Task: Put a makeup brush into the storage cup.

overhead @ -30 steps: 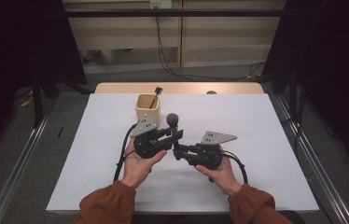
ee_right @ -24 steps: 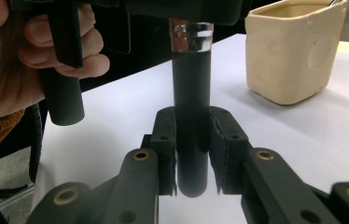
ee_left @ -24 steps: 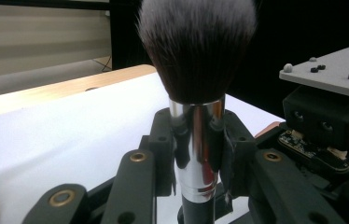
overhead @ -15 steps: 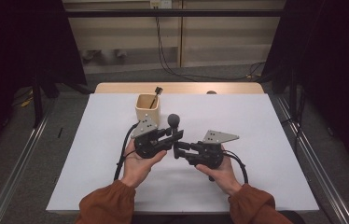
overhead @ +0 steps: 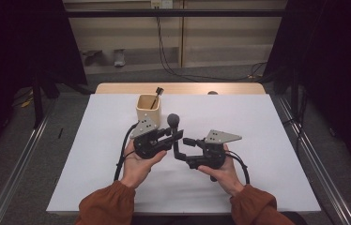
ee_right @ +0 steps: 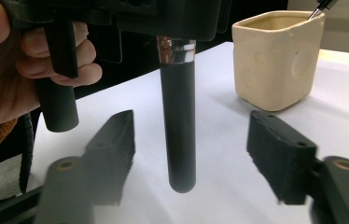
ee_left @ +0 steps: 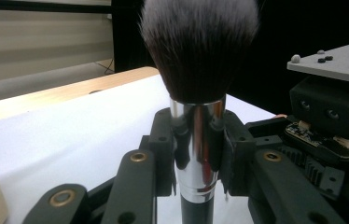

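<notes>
Two grippers, one makeup brush above the desk.
Your left gripper clamps its silver ferrule; your right gripper has just been opening, handle between its jaws untouched. A slackened left grip would drop it. Right gripper view reveals the cream cup nearby.

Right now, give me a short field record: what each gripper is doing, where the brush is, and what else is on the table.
left gripper: shut on the makeup brush at its silver ferrule, bristles up
right gripper: open, jaws have just been opening; the handle hangs between them, pads apart from it
brush handle end: above the white table cover, not touching it
cream holder: upright behind the left gripper, a thin dark tool inside
</notes>
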`<act>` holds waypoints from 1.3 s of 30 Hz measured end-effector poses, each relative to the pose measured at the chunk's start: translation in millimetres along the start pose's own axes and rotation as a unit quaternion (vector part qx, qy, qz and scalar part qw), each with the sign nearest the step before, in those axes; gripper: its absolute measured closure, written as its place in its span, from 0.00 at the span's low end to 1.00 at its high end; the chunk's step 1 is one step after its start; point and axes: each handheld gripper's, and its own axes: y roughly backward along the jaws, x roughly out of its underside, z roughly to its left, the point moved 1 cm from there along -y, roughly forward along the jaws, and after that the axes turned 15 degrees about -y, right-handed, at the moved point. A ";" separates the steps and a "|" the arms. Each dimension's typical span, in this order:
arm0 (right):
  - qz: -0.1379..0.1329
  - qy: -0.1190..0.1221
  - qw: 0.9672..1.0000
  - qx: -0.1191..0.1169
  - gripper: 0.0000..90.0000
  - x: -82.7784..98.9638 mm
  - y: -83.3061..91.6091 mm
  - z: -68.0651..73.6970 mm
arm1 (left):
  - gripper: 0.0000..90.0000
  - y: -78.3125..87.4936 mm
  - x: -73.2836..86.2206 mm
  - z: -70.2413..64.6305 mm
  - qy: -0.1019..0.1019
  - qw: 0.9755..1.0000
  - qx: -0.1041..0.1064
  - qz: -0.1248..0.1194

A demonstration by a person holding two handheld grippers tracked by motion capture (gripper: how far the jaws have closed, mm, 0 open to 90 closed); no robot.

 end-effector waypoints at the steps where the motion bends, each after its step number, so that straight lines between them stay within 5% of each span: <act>1: 0.000 0.002 1.000 0.000 0.32 0.0 -0.1 0.4 | 0.78 0.5 0.0 0.3 -0.001 1.000 -0.001 -0.002; 11: -0.003 -0.007 1.000 0.001 0.06 -3.8 2.9 -2.6 | 0.78 4.5 0.1 4.2 -0.003 1.000 -0.006 -0.002; 39: -0.044 0.022 0.994 0.099 0.04 -0.4 38.7 -12.3 | 0.78 29.0 5.0 20.2 0.000 0.999 -0.033 0.005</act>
